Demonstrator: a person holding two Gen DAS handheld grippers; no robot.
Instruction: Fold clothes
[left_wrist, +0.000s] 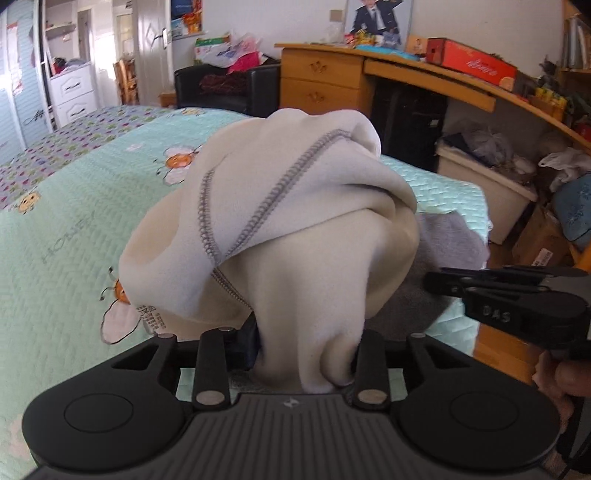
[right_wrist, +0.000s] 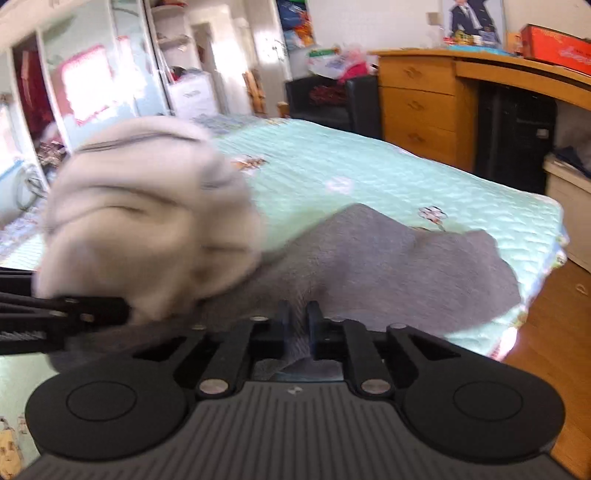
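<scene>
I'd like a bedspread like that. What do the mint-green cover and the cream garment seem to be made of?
The mint-green quilted bed cover looks like smooth stitched cotton or polyester, slightly shiny. The cream garment with grey overlock seams looks like soft matte fleece, inside out, its seams showing.

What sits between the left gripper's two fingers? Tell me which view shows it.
A bunched fold of the cream garment, pinched by the left gripper and billowing up above it. The left wrist view shows this clearly; the right wrist view blurs it.
</scene>
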